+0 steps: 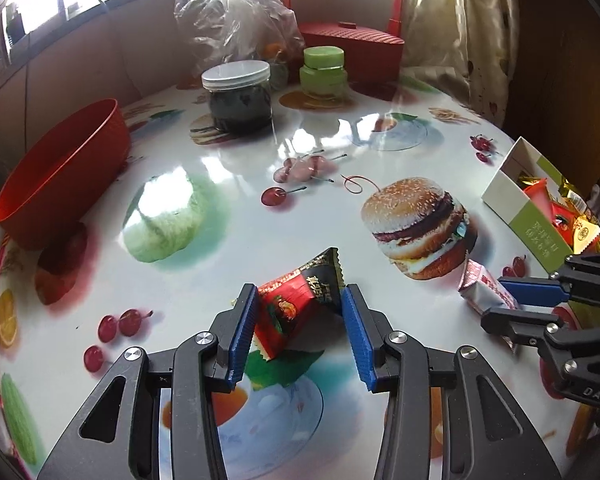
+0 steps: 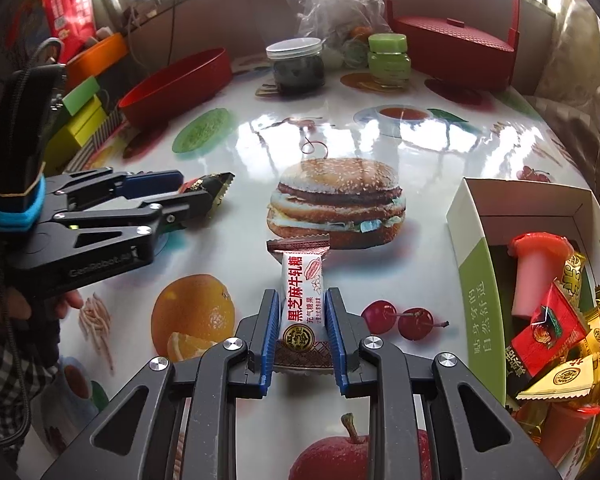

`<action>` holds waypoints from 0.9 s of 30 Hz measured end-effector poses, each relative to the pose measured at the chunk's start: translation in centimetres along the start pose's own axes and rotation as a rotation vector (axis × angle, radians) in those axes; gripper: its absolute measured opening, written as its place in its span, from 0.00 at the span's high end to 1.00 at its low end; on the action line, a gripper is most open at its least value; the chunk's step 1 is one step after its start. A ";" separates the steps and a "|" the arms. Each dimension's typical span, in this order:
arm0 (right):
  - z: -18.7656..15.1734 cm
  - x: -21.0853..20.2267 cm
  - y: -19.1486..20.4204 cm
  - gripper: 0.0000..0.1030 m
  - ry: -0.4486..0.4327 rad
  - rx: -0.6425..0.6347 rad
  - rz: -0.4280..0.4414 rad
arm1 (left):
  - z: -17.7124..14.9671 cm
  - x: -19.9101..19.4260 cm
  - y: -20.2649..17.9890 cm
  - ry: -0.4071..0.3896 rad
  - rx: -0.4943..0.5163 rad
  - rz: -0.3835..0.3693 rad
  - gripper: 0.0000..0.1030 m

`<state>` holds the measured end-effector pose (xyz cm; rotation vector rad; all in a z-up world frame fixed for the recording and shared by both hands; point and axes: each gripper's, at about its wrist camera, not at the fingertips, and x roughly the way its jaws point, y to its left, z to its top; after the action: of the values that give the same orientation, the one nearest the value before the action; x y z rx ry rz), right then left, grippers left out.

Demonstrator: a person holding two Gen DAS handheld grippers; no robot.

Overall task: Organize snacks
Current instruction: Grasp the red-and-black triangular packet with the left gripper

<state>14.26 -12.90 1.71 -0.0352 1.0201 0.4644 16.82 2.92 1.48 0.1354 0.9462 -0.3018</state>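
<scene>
My left gripper (image 1: 300, 292) is shut on a red and black snack packet (image 1: 292, 300), blue pads against both its sides, low over the printed tablecloth. From the right wrist view the left gripper (image 2: 196, 190) shows at the left with the packet's black serrated end (image 2: 216, 186) sticking out. My right gripper (image 2: 302, 294) is shut on a white candy packet with red lettering (image 2: 300, 280), which lies lengthwise between the pads just below the printed burger. The left wrist view has the right gripper (image 1: 494, 300) and that candy (image 1: 482, 288) at its right edge.
A white and green cardboard box (image 2: 476, 292) of several wrapped snacks stands at the right. A red bowl (image 1: 60, 176) sits at the left. At the back stand a dark jar (image 1: 240, 96), a green jar (image 1: 324, 72), a plastic bag (image 1: 228, 20) and a red basket (image 1: 352, 48). A checked sleeve (image 2: 4, 368) shows.
</scene>
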 end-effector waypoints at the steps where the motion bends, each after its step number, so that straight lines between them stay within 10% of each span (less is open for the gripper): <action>1: 0.0 0.0 0.0 0.78 -0.001 0.003 0.000 | 0.1 0.0 0.1 -0.002 -0.005 -0.010 0.57; 27: -0.4 -0.3 -0.4 0.78 -0.019 0.034 0.008 | 0.3 0.4 0.1 -0.039 -0.094 -0.004 0.67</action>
<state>13.97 -13.42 1.67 0.0034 1.0100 0.4536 17.35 2.88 1.34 0.0410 0.9200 -0.2624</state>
